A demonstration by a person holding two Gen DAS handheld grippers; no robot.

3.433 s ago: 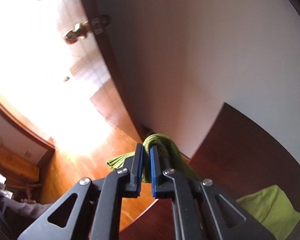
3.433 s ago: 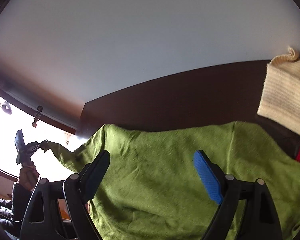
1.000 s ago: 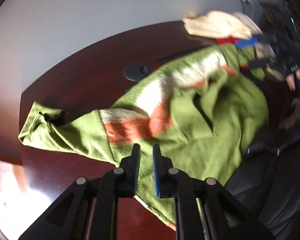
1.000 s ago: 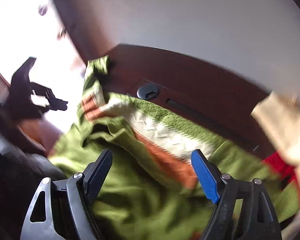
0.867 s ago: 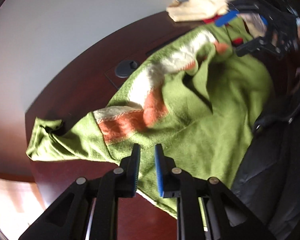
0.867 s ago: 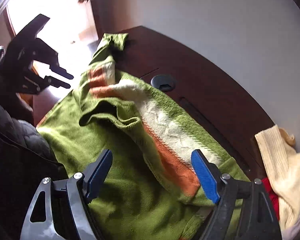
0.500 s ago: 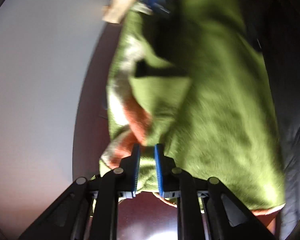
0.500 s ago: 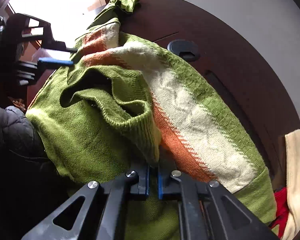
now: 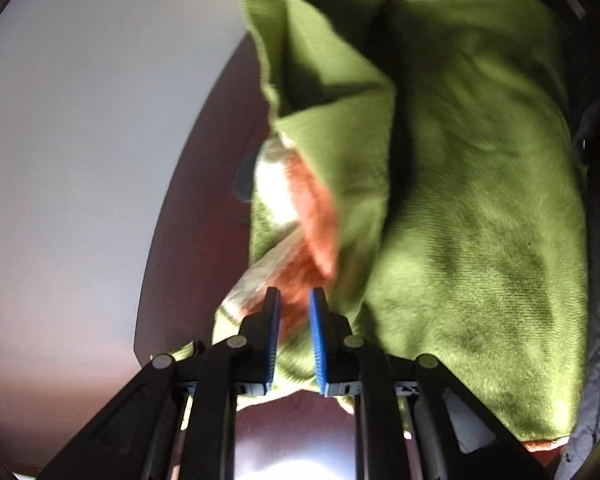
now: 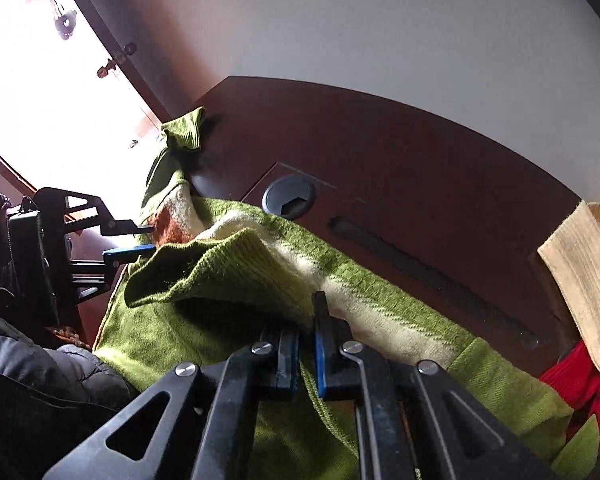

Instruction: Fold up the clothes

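Right hand-held gripper [image 10: 306,344], open a second ago, now clamps the green sweater [image 10: 228,276] fold. Left hand-held gripper [image 9: 294,312], jaws nearly closed, pinches the orange band at 9 o'clock; lifting for the fold appears ready.

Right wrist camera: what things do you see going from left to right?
Bright doorway → left claw → green sweater → round desk grommet → cream knit cloth.

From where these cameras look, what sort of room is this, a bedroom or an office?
Probably an office or meeting room, not a bedroom. The green sweater lies on a dark wooden table with a round cable grommet set in it, against a plain wall, and a wooden door stands at the left.
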